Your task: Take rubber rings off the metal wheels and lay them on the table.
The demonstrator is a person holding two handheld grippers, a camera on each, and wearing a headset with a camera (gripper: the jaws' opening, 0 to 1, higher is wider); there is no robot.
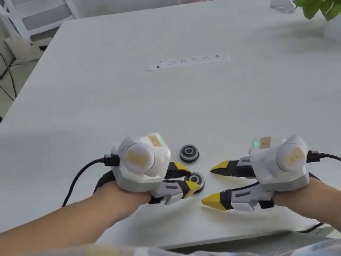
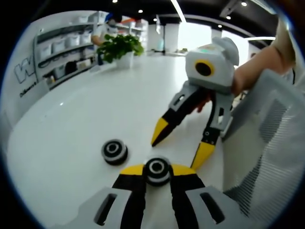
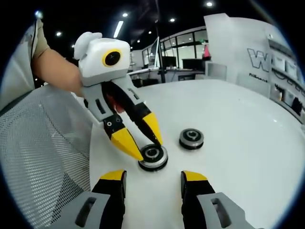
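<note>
Lower centre of the head view: one metal wheel [image 1: 195, 180] sits flat on the white table [image 1: 106, 80], pinched between the yellow tips of the left gripper [image 1: 187, 177]. The left gripper view confirms it: that wheel, a pale hub inside a dark outer band, is at the bottom middle of the frame with a yellow tip pressed against each side. The jaws are narrow and clamped on it.

The second wheel [image 1: 189, 153] lies free just above the first in the head view, near it but not touching. It has the same dark band around a lighter centre and rests flat. In the left gripper view it sits to the left of the gripped wheel; in the right gripper view it is to the right of centre [image 3: 191, 138].

The right gripper [image 1: 214, 185] comes in from the lower right of the head view. Its jaws are spread wide with nothing between them, and its tips point toward the held wheel, close beside it without touching. In its own view the two yellow tips stand apart at the bottom of the frame, with the clamped wheel just above the gap.

Farther out, a white power strip [image 1: 189, 61] lies across the upper middle of the table and green leaves [image 1: 319, 8] fill the top right corner. A black cable [image 1: 80, 178] trails off the left gripper's body.
</note>
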